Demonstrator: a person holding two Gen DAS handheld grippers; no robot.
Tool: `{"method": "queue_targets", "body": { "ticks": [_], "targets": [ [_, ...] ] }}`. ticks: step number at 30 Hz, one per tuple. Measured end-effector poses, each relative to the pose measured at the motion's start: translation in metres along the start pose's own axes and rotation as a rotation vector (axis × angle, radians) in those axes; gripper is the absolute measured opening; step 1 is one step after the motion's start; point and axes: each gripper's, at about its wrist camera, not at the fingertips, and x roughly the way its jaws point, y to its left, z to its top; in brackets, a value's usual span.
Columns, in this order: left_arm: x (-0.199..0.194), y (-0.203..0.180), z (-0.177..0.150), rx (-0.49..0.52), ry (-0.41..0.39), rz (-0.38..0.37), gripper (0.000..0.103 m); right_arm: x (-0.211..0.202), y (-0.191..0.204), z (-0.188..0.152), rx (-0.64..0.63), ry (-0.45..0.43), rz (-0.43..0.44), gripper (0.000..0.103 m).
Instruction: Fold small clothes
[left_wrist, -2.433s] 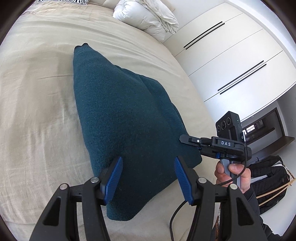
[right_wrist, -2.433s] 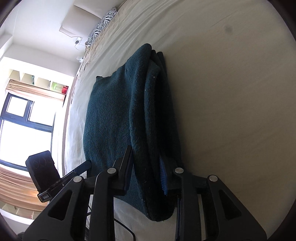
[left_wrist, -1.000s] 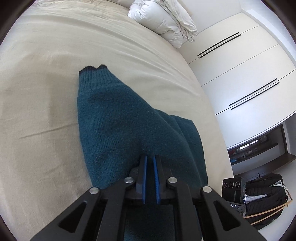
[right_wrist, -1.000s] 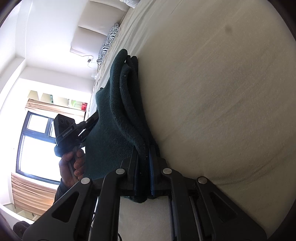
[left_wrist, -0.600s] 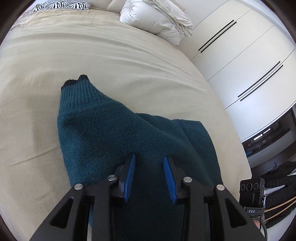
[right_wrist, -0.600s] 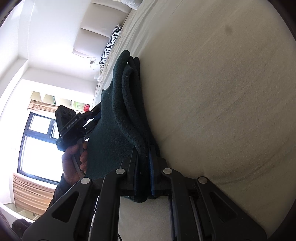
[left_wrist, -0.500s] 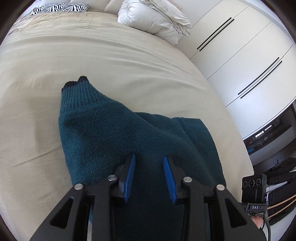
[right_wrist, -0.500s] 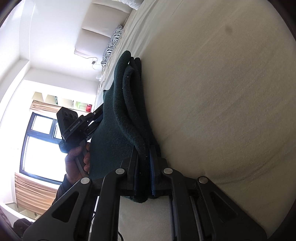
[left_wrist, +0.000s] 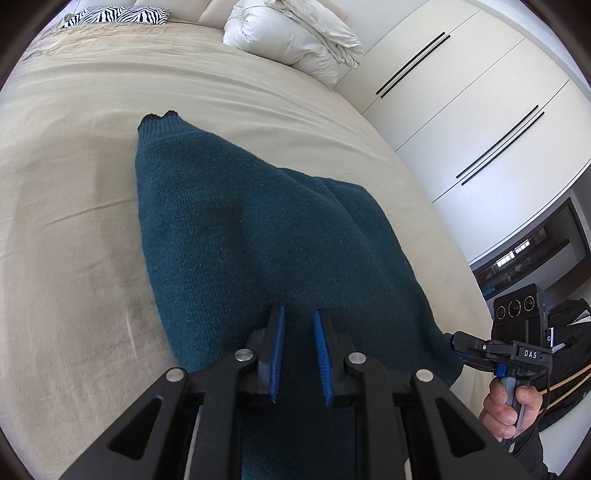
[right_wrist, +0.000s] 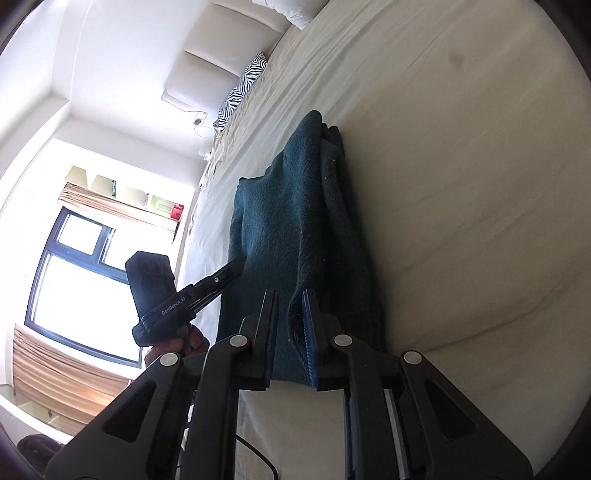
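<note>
A dark teal knitted sweater (left_wrist: 258, 229) lies folded lengthwise on the beige bed (left_wrist: 74, 184), its ribbed cuff end pointing away. My left gripper (left_wrist: 298, 321) hovers over the sweater's near end; its jaws are closing to a narrow gap, and the pads do not pinch the knit. In the right wrist view the sweater (right_wrist: 288, 221) shows its stacked layers. My right gripper (right_wrist: 289, 306) is at its near edge, jaws opening, with a fold of the edge loose between the pads, resting against the right one. The left gripper (right_wrist: 232, 267) shows at the sweater's left side.
A white duvet (left_wrist: 295, 40) and a zebra pillow (left_wrist: 118, 14) lie at the head of the bed. White wardrobe doors (left_wrist: 480, 92) stand to the right, with a dark bag (left_wrist: 569, 332) on the floor. A bright window (right_wrist: 74, 277) is on the left.
My left gripper let go of the sweater, opened, drew back and is narrowing again. My right jaws, earlier shut on the sweater's edge, have parted slightly and the gripper has risen.
</note>
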Motion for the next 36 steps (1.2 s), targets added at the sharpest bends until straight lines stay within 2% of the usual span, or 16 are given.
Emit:
{"method": "queue_targets", "body": {
  "ticks": [4, 6, 9, 12, 14, 17, 19, 20, 21, 22, 23, 24, 25, 29, 32, 36],
  "targets": [
    [-0.008, -0.003, 0.001, -0.023, 0.006, 0.007, 0.019, -0.026, -0.007, 0.007, 0.06, -0.101, -0.048, 0.013],
    [-0.022, -0.014, 0.0, -0.02, -0.019, 0.012, 0.027, -0.038, 0.004, 0.004, 0.031, -0.126, -0.05, 0.013],
    [-0.038, -0.024, -0.013, -0.021, -0.047, -0.028, 0.032, -0.032, 0.028, -0.003, -0.045, -0.073, -0.017, 0.013],
    [-0.031, -0.028, -0.032, -0.001, -0.015, -0.022, 0.034, -0.008, 0.044, -0.012, -0.105, 0.006, 0.021, 0.013],
    [-0.013, -0.021, -0.042, -0.008, 0.04, -0.023, 0.034, 0.012, 0.038, -0.014, -0.102, 0.06, -0.012, 0.013],
    [-0.008, -0.014, -0.05, -0.011, 0.036, -0.035, 0.03, 0.03, 0.011, -0.017, -0.039, 0.093, -0.115, 0.013],
    [-0.022, -0.016, -0.047, -0.028, 0.021, -0.058, 0.033, 0.019, 0.011, -0.019, -0.031, 0.075, -0.078, 0.015],
    [-0.031, -0.018, -0.046, -0.023, 0.004, -0.071, 0.037, 0.012, 0.016, -0.019, -0.054, 0.058, -0.072, 0.026],
    [-0.042, -0.021, -0.044, -0.014, -0.019, -0.077, 0.046, 0.003, 0.022, -0.018, -0.073, 0.038, -0.055, 0.034],
    [-0.055, -0.023, -0.042, -0.006, -0.052, -0.077, 0.058, -0.005, 0.027, -0.015, -0.082, 0.015, -0.038, 0.059],
    [-0.066, -0.024, -0.04, -0.001, -0.088, -0.08, 0.065, -0.014, 0.031, -0.012, -0.09, -0.014, -0.026, 0.075],
    [-0.075, -0.022, -0.037, -0.007, -0.12, -0.079, 0.077, -0.021, 0.036, -0.008, -0.103, -0.04, -0.019, 0.076],
    [-0.082, -0.017, -0.034, -0.021, -0.143, -0.075, 0.079, -0.026, 0.04, -0.001, -0.118, -0.056, -0.011, 0.076],
    [-0.082, 0.014, -0.021, -0.117, -0.135, -0.046, 0.079, -0.021, 0.039, 0.03, -0.088, -0.021, -0.026, 0.076],
    [-0.067, 0.041, -0.021, -0.237, -0.073, -0.073, 0.079, -0.006, 0.024, 0.051, -0.031, 0.022, -0.069, 0.076],
    [-0.049, 0.051, -0.025, -0.281, 0.012, -0.05, 0.079, 0.028, 0.003, 0.079, 0.017, 0.093, -0.116, 0.075]
  ]
}}
